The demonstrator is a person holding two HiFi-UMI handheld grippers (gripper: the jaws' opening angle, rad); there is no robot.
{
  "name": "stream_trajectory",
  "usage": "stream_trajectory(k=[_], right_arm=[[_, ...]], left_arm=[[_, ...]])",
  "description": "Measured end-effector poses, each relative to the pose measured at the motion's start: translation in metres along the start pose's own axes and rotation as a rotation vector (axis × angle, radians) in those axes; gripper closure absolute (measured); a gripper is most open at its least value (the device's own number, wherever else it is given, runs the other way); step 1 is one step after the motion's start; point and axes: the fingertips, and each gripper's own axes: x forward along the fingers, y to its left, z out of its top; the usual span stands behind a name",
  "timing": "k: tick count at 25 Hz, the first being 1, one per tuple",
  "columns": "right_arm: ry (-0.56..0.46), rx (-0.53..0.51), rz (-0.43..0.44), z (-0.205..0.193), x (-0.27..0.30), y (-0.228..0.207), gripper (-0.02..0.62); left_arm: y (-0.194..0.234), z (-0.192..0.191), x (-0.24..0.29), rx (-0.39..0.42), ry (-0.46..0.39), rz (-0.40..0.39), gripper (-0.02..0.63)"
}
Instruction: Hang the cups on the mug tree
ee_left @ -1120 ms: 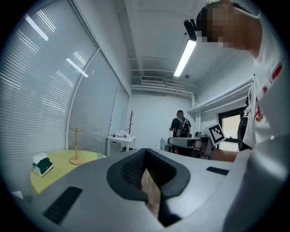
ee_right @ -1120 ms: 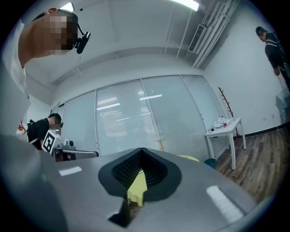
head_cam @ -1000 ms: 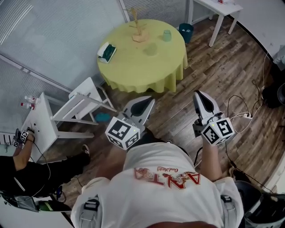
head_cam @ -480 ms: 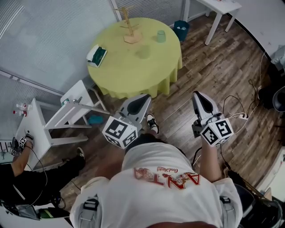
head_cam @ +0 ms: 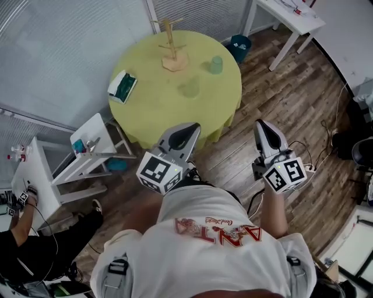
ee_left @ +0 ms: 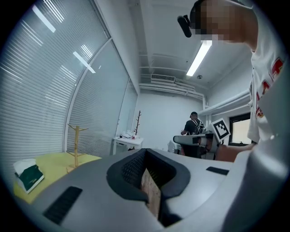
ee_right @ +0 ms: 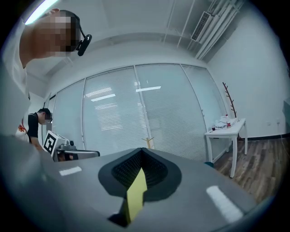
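Note:
The wooden mug tree [head_cam: 172, 45] stands at the far side of the round table with the yellow cloth [head_cam: 151, 110]. A green cup [head_cam: 216, 64] sits to its right, and a pale yellow-green cup [head_cam: 190, 88] stands nearer the middle. My left gripper [head_cam: 187, 129] and right gripper [head_cam: 261, 124] are held in front of my body, short of the table's near edge, both shut and empty. The left gripper view shows the mug tree [ee_left: 75, 145] far off to the left. In the right gripper view the mug tree [ee_right: 147, 141] is small, just above the jaws.
A green-and-white tissue box [head_cam: 122, 86] lies on the table's left side. A teal bin [head_cam: 239, 44] and a white table [head_cam: 291, 16] stand beyond it. A white stool [head_cam: 93, 150] is at the left, cables [head_cam: 315, 160] lie on the floor at the right, and a person [head_cam: 26, 233] sits at the lower left.
The round table has come closer and shifted in the head view as I walk toward it. Both grippers stay shut and held the same way in front of me.

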Motion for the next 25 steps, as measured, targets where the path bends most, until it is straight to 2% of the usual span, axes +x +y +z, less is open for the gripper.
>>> stream_trajectory(k=[5, 12, 17, 25], right_arm=[[0.013, -0.028, 0.023, 0.01, 0.054, -0.013, 0.594], [0.048, -0.018, 0.083, 0.012, 0.112, -0.051, 0.594], [0.074, 0.011, 0.224, 0.01, 0.172, -0.087, 0.594], [0.152, -0.022, 0.396, 0.018, 0.261, -0.158, 0.594]], left_arm=[[0.056, 0.012, 0.02, -0.021, -0.008, 0.05, 0.598], [0.096, 0.021, 0.059, -0.036, -0.012, 0.109, 0.598], [0.13, 0.026, 0.085, -0.061, -0.016, 0.266, 0.598], [0.167, 0.044, 0.141, -0.099, -0.057, 0.464, 0.597]])
